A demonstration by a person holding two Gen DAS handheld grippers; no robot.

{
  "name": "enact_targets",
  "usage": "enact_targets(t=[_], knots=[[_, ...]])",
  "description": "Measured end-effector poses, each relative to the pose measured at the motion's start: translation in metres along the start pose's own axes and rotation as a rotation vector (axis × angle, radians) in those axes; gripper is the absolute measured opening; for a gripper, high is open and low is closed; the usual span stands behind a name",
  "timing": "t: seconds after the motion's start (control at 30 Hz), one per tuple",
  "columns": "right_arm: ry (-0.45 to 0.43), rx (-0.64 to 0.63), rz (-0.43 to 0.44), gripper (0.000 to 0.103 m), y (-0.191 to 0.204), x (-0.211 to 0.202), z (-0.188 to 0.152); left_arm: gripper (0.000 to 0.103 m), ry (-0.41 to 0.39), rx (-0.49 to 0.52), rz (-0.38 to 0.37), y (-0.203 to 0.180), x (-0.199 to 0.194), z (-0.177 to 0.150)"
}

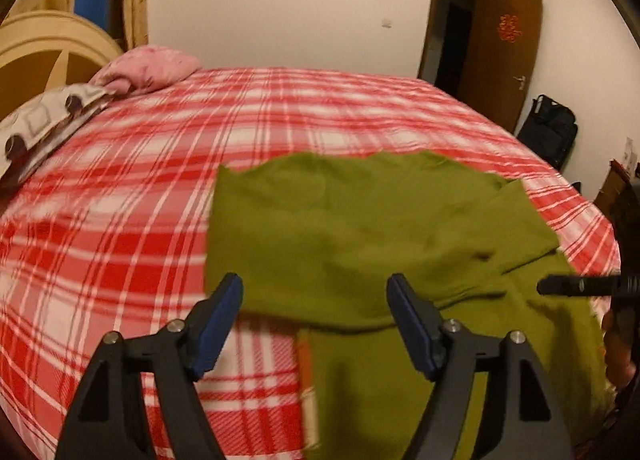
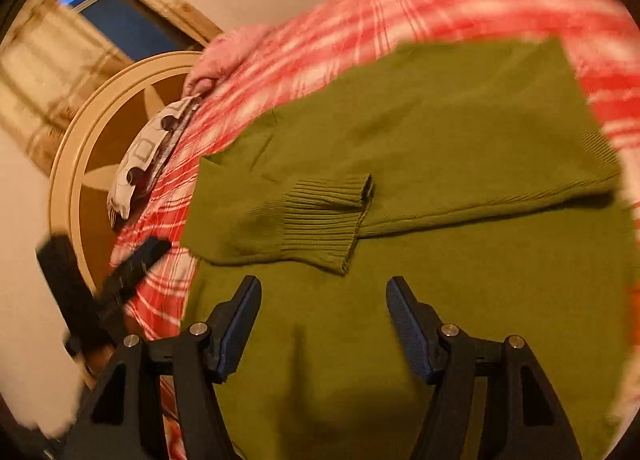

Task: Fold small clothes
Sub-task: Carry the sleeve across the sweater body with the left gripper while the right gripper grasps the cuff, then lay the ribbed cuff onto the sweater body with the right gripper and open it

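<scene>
Red checked bed holds the green sweater with one sleeve folded over, so my left tongs and right tongs, both wide open and empty, should pinch its near edge evenly.

Pink pillow and patterned pillow at headboard; brown door ajar; black bag beside it.

Black left gripper and right gripper, blue-padded fingers, silver screws
</scene>
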State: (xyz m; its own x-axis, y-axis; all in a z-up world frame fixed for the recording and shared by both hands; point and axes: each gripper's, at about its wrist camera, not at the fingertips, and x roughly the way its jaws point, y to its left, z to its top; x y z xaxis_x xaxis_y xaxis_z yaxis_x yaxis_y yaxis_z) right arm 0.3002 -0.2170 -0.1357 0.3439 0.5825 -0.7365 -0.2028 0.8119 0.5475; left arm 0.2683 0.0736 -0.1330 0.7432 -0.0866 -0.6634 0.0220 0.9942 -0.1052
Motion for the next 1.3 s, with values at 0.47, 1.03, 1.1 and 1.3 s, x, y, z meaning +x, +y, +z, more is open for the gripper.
enact_targets(t=[0.47, 1.03, 1.1, 1.3], knots=[[0.0, -0.053, -0.108, 0.005, 0.032, 0.037, 0.017, 0.081, 0.059, -0.109, -0.06, 0.021, 0.023, -0.029], [-0.291, -0.168, -0.244, 0.004, 0.031, -0.08, 0.047, 0.081, 0.087, -0.074, -0.002, 0.014, 0.031, -0.025], [-0.309, -0.152, -0.269, 0.004, 0.018, -0.091, 0.049, 0.081, 0.089, -0.07, -0.002, 0.015, 0.032, -0.025], [-0.338, -0.102, -0.35, 0.004, -0.022, -0.113, 0.046, 0.084, 0.097, -0.047, 0.011, 0.009, 0.035, -0.025]])
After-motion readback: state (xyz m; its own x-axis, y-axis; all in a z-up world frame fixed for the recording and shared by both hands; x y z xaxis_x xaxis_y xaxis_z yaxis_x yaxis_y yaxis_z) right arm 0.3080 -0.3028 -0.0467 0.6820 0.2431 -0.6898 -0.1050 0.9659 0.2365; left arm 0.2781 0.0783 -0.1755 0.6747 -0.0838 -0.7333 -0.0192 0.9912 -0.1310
